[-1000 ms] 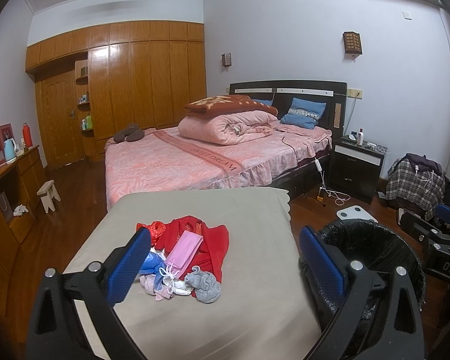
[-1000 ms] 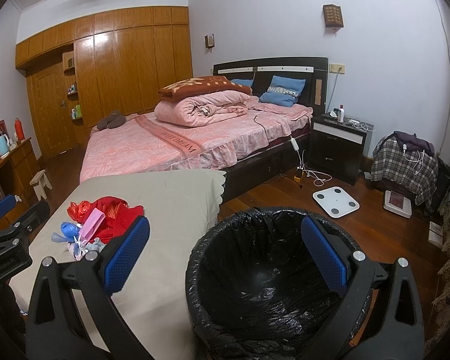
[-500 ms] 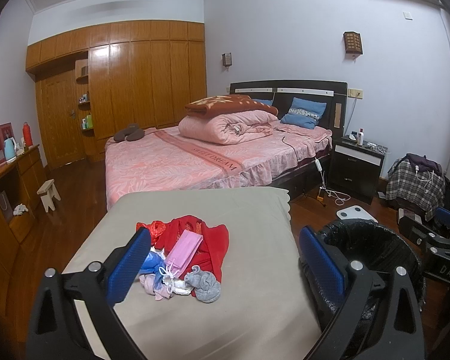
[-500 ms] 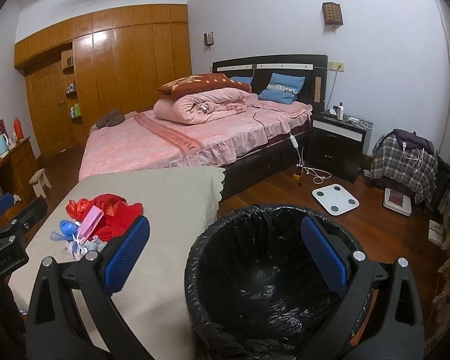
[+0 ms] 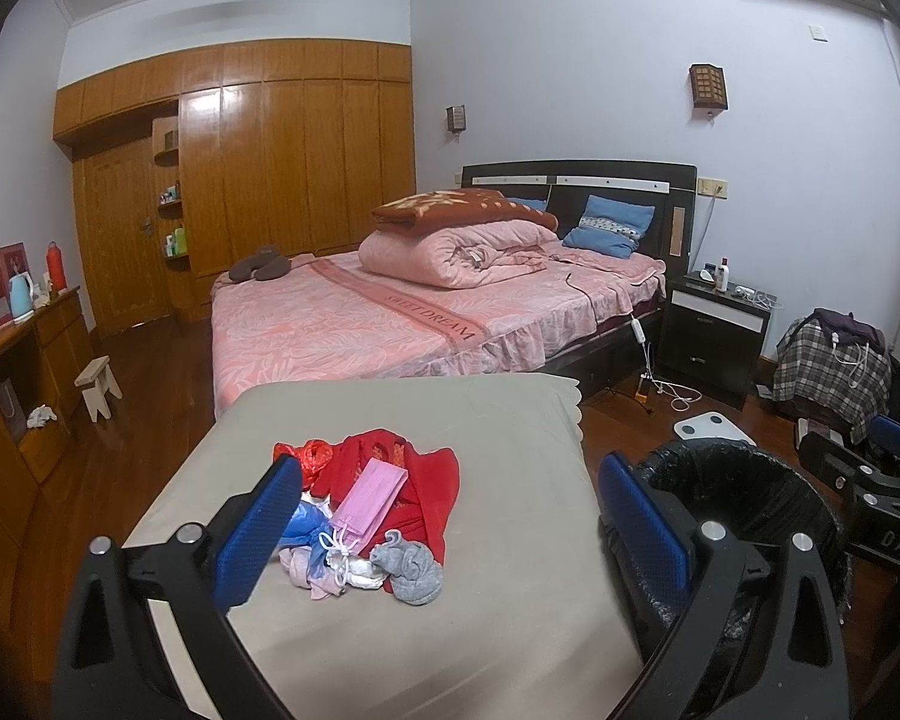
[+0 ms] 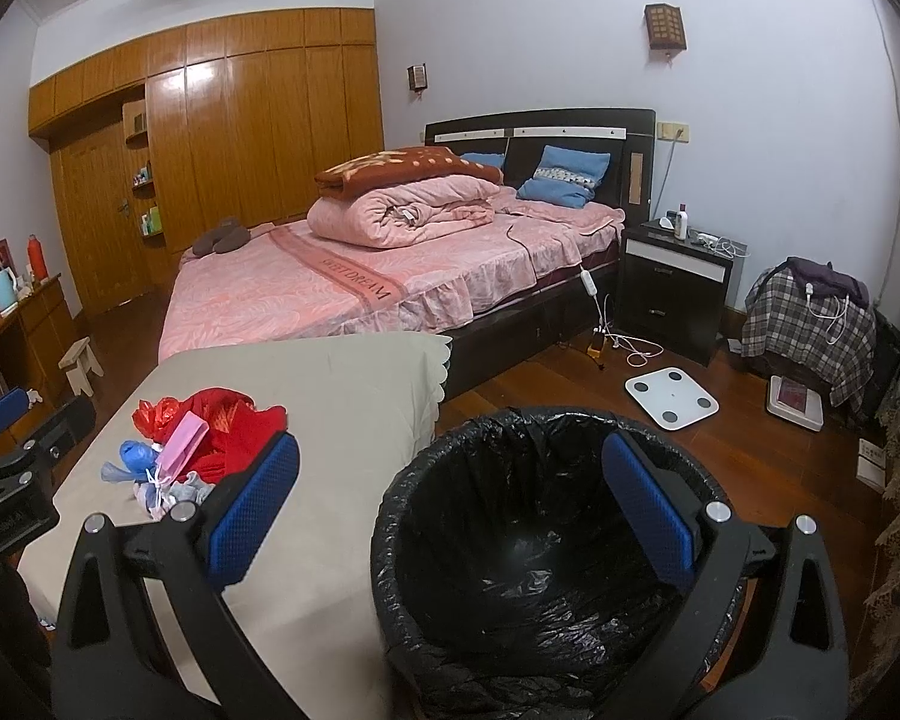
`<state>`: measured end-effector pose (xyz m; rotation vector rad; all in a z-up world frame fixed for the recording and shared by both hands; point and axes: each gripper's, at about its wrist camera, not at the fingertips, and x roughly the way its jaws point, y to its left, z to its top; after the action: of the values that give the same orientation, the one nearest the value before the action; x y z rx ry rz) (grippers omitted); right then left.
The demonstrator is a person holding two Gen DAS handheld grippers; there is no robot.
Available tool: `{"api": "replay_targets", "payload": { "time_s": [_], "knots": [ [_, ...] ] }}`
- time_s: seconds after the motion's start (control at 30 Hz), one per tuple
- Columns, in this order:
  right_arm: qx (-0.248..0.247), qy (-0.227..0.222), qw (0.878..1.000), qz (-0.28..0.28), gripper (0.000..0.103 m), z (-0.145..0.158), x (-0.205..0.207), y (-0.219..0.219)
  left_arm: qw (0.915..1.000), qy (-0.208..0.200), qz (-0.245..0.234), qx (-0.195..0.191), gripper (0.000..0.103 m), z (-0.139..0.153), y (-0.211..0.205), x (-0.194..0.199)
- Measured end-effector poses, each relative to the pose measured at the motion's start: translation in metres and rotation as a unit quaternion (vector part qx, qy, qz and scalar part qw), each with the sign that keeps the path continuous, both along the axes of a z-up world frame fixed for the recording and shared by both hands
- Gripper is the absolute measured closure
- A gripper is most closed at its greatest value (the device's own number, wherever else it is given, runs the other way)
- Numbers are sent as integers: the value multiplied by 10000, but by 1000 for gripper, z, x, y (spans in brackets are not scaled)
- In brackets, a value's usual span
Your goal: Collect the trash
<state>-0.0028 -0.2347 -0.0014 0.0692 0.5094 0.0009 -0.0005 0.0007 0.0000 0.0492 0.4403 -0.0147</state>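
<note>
Both tongs stood wide open and held nothing. Left tongs [image 5: 450, 516] filled the bottom of the left wrist frame, their blue pads [image 5: 258, 531] spread over a table [image 5: 510, 600] draped in beige cloth, and just above the left pad, at lower centre of the frame, lay the trash pile [image 5: 372, 510]: a red crumpled bag [image 5: 426, 468] underneath, a pink face mask [image 5: 371, 495] on top of it, a blue scrap [image 5: 303, 525] touching the pad's edge in the picture, and a grey crumpled piece [image 5: 411, 567] nearest the camera (with some pale bits tangled between them). Right tongs [image 6: 450, 510] hung over the bin [image 6: 510, 570], a black-lined round one that took up the lower centre of the right wrist frame, standing just beside the table's right edge; its liner looked bare inside. In that same view the pile sat at left of centre on the table, well apart from the bin. Behind, across the middle of both frames, stood a bed [image 5: 390, 324] with a pink cover and a rolled quilt, and a white scale [image 6: 672, 399] lay on the wooden floor at right.
</note>
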Motion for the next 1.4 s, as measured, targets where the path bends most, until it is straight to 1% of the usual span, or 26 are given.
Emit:
{"api": "replay_targets", "payload": {
  "time_s": [0.3, 0.37, 0.6, 0.77, 0.8, 0.9, 1.03, 1.2, 1.3, 1.4],
  "knots": [
    [3, 5, 10000, 2, 5, 1, 1, 1, 10000, 6, -1, -6, 6, 0, 0, 0],
    [0, 13, 10000, -11, 5, -11, 1, 2, 10000, 14, 1, -9, 6, 1, 5, 5],
    [-7, 36, 10000, -2, 5, -13, 2, 6, 10000, 22, 2, -20, 6, -1, 7, 5],
    [7, 61, 10000, 48, 5, -14, 11, 16, 10000, 28, 23, -16, 6, -4, 9, 4],
    [8, 67, 9999, 79, 5, -16, 13, 19, 10000, 24, 46, -14, 6, -14, 17, 9],
    [-3, 87, 9998, 180, 5, -21, 25, 32, 9999, 16, 141, 10, 6, -23, 31, 16],
    [136, 176, 9990, 378, 5, -32, 46, 56, 9985, 60, 538, 128, 6, -38, 69, 29],
    [134, 336, 9969, 703, 5, -55, 75, 96, 9946, 332, 932, 310, 6, -66, 114, 48],
    [121, 538, 9943, 917, 5, -77, 94, 125, 9930, 520, 1038, 234, 6, -88, 138, 59],
    [51, 630, 9921, 1081, 5, -94, 102, 145, 9910, 739, 1094, 215, 6, -105, 152, 66]
  ]
}}
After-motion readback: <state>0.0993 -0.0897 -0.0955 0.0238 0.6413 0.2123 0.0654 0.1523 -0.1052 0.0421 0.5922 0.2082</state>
